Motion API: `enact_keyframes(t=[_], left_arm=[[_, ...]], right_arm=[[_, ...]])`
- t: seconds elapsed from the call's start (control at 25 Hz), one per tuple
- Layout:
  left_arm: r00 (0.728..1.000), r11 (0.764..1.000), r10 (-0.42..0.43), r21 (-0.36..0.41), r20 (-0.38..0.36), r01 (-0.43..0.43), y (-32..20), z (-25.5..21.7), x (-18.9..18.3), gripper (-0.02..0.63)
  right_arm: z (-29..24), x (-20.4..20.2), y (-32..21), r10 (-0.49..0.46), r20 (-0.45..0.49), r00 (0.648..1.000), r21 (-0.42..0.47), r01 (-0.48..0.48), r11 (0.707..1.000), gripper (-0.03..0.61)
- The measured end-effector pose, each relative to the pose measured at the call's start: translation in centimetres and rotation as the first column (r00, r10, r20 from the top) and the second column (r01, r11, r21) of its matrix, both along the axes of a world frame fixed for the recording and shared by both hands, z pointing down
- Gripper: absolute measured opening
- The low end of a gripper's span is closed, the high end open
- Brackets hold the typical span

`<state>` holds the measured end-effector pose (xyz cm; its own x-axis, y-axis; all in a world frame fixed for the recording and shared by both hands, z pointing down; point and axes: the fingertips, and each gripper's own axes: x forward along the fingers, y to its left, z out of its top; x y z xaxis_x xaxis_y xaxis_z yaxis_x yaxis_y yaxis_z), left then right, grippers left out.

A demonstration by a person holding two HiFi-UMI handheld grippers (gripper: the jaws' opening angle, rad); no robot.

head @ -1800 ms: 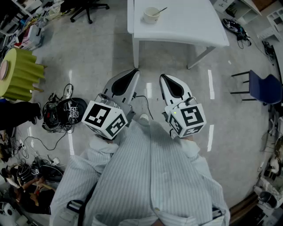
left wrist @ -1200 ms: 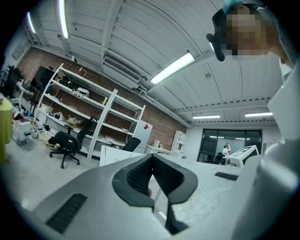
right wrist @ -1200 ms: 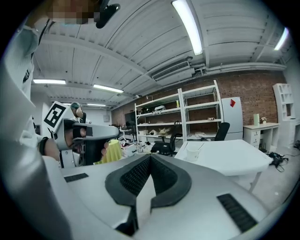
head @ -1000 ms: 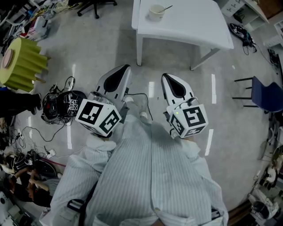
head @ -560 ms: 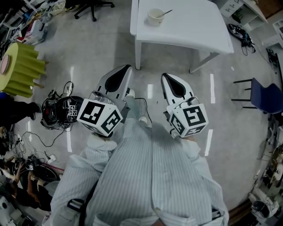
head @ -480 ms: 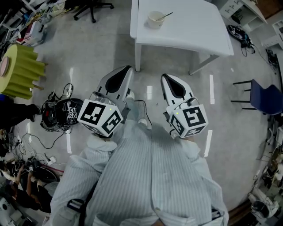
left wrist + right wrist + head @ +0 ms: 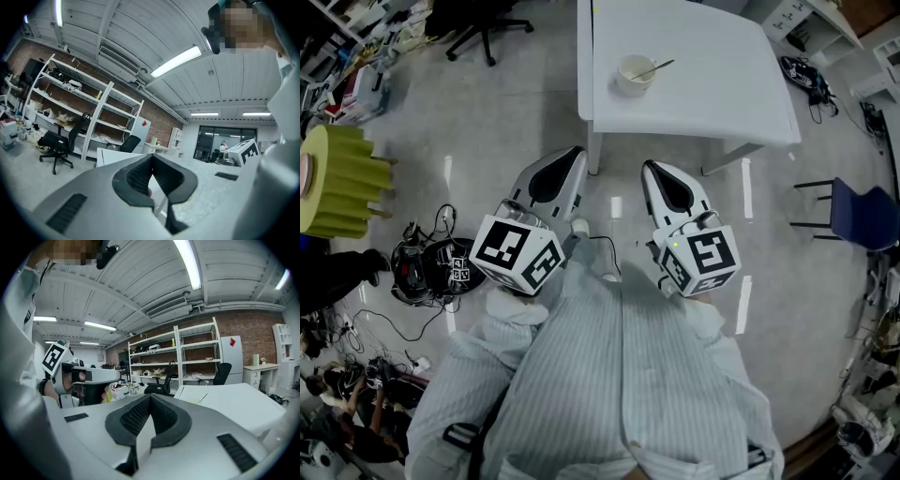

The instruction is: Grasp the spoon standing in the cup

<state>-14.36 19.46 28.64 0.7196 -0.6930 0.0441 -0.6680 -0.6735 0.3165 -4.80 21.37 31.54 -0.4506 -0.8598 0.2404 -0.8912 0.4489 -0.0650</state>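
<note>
A cream cup [image 7: 633, 75] stands on the white table [image 7: 712, 84] near its left edge. A spoon [image 7: 657, 67] stands in the cup, its handle leaning right. Both grippers are held low over the floor in front of the person's striped shirt, well short of the table. My left gripper [image 7: 575, 153] points toward the table leg, its jaws together and empty [image 7: 151, 157]. My right gripper [image 7: 649, 167] is also shut on nothing [image 7: 149, 398]. In the right gripper view the table [image 7: 229, 401] lies ahead, and the cup is hidden behind the jaws.
A ridged yellow-green stool [image 7: 337, 178] stands at the left, with a black device and cables [image 7: 427, 262] on the floor beside it. A blue chair [image 7: 858, 211] is at the right, an office chair [image 7: 478, 23] at the top left, and shelving [image 7: 70, 108] lines the wall.
The table and cup have come lower in the head view, nearer the grippers. Both grippers stay shut close to the body; the left one has shifted slightly.
</note>
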Motion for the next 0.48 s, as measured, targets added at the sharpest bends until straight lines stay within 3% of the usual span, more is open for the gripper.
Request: enact_keyframes(t=[0.48], left_arm=[[0.997,0.997,0.081,0.001,0.008,-0.081,-7.8,0.6,-1.2,0.008]], right_arm=[[0.1,-0.8,-7.3,0.098,0.01,0.995,-0.003,-0.098,0.995,0.009]])
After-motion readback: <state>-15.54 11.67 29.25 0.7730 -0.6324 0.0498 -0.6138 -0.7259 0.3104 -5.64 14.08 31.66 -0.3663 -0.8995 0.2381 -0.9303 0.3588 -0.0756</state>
